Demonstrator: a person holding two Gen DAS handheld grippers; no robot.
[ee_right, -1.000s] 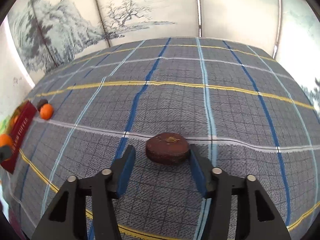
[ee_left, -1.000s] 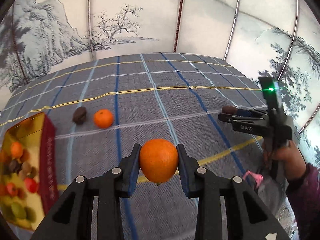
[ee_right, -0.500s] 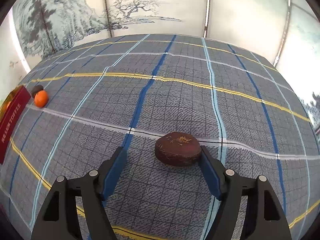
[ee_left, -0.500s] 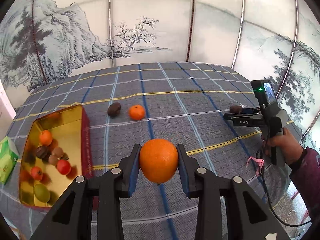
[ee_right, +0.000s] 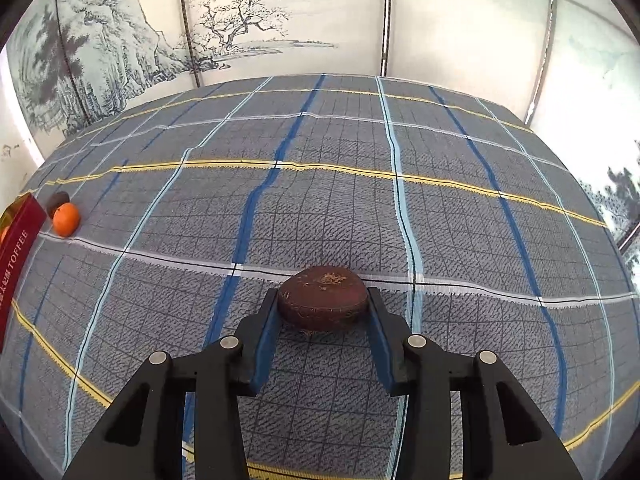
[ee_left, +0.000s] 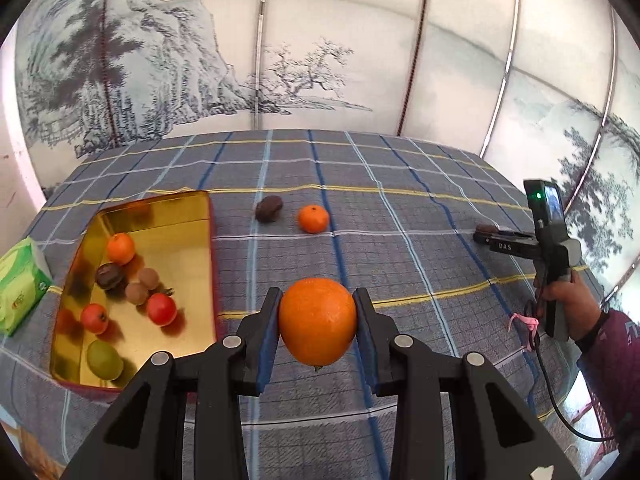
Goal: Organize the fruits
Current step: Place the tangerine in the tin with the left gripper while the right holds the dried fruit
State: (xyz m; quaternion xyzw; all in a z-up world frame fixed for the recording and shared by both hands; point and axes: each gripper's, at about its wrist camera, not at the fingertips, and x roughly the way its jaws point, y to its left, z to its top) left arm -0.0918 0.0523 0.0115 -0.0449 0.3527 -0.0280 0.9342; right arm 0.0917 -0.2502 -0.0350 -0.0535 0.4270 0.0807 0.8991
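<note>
My left gripper (ee_left: 317, 326) is shut on a large orange (ee_left: 317, 326) and holds it above the checked cloth, to the right of the gold tin (ee_left: 200, 216). The tin holds several fruits. A small orange (ee_left: 313, 218) and a dark brown fruit (ee_left: 269, 208) lie on the cloth beyond it. My right gripper (ee_right: 323, 312) has its pads against both sides of a flat brown fruit (ee_right: 323, 303) that rests on the cloth. The right gripper also shows in the left wrist view (ee_left: 486, 234), at the right.
A green tissue pack (ee_left: 20, 280) lies left of the tin. The tin's red side (ee_right: 16, 256) shows at the left edge of the right wrist view, with the small orange (ee_right: 66, 219) beside it. Painted wall panels stand behind the table.
My left gripper has risen and drawn back with the orange, bringing the tin fully into view. My right gripper's jaws have closed in against the brown fruit.
</note>
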